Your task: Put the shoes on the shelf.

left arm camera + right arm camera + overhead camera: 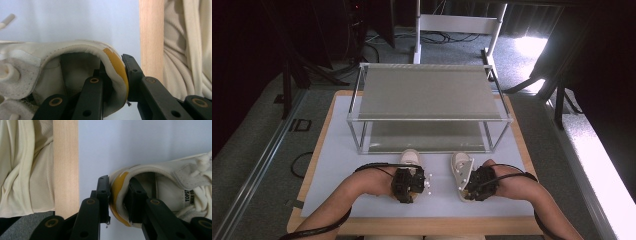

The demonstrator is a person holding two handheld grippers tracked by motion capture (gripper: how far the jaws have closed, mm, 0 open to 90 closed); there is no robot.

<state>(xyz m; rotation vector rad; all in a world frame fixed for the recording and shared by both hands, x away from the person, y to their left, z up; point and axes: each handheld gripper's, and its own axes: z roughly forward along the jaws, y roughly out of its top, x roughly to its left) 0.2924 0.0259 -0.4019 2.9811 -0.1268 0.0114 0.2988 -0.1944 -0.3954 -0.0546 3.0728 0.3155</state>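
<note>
On the white mat near the table's front edge, each gripper pinches one cream sneaker by its heel collar — one jaw inside, one on the yellow heel tab. Left gripper holds the left sneaker; right gripper holds the right sneaker. Risk — the soft collar may fold and slip free, letting a sneaker swing toe-down and catch the shelf rack when lifted.

Two black grippers are seen in the high view, the left gripper and the right gripper, each trailed by a black cable looped round a bare forearm. In the gripper views, flat black jaw links are shown, pinned with brass-ringed rivets and dotted with small screw holes. A cream ribbed garment is worn by the person.
</note>
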